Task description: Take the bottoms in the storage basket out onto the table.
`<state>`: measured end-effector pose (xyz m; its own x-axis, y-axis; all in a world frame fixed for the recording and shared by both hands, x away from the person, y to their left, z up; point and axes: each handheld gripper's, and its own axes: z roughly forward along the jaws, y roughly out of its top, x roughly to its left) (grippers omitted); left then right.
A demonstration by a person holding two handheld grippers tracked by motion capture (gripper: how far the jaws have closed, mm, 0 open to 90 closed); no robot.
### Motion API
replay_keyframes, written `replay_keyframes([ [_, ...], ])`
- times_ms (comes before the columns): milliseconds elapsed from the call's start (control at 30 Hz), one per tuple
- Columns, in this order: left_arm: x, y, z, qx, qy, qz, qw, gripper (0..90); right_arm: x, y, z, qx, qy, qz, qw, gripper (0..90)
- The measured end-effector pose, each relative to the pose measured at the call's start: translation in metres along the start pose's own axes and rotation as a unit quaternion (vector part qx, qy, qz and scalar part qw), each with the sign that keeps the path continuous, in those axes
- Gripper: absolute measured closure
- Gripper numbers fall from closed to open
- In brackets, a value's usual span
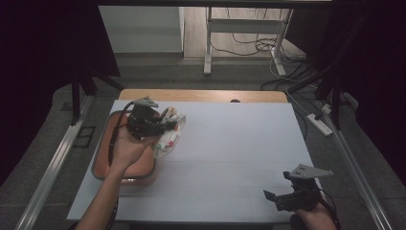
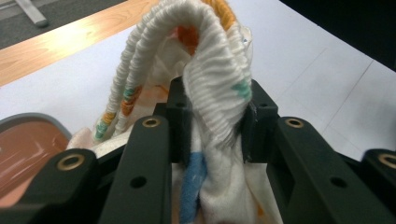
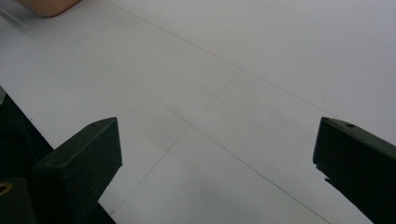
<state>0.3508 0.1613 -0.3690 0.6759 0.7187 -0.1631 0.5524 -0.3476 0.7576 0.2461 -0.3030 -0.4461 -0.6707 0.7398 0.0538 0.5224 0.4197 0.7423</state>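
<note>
left gripper clamps white sock beside orange tray

One white sock with coloured marks, one orange tray, two tongs and one white desk.

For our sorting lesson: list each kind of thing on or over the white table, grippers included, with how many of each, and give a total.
Black two-jaw grippers: 2, left and right
White knitted cloth with orange, teal and blue marks: 1, clamped in the left gripper
Orange tray with grey rim: 1
Total: 4
</note>
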Motion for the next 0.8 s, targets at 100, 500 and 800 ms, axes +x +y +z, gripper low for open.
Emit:
replay_keyframes([
  [100,-0.002,0.002,0.003,0.0,-0.005,0.002,1.0,68.8,0.0,0.0,0.0,0.0,0.0,0.001,1.0,1.8],
  [500,-0.019,0.015,0.028,0.004,-0.023,0.026,0.9994,68.8,0.0,0.0,0.0,-0.002,0.001,0.004,1.0,1.8],
  [800,-0.028,0.018,0.047,0.011,-0.028,0.046,0.9985,68.6,-0.001,0.0,0.0,-0.003,0.001,0.002,1.0,1.8],
])
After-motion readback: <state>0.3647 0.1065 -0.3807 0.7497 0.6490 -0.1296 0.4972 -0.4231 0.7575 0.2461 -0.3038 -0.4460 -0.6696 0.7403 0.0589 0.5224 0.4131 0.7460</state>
